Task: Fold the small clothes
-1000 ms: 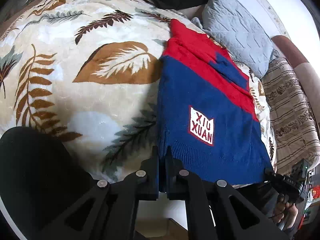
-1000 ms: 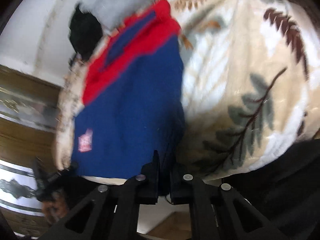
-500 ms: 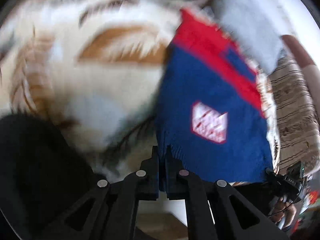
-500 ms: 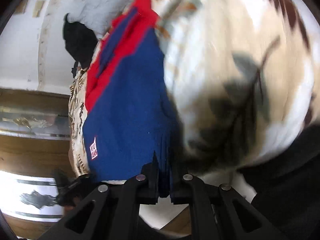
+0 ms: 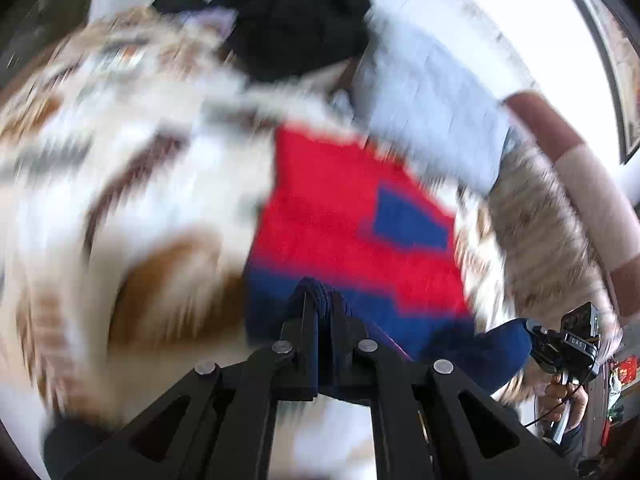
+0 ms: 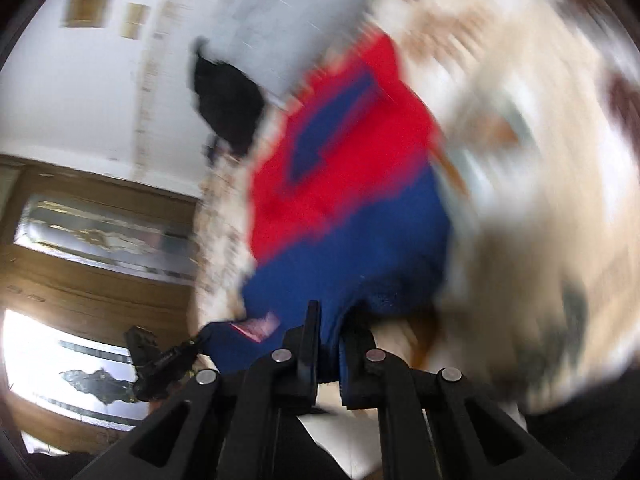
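A small red and blue knit sweater lies on a leaf-patterned blanket; it also shows in the right wrist view. My left gripper is shut on the blue hem at one bottom corner, lifted over the garment. My right gripper is shut on the other bottom hem corner. Each gripper shows in the other's view, the right one and the left one, each with blue cloth in it. Both views are blurred.
A black garment and a grey quilted pillow lie beyond the sweater's collar. A striped cover is at the right. A wooden cabinet stands beside the bed.
Both grippers have lifted the blue hem and carried it forward toward the red collar end. The patch side of the sweater has folded over.
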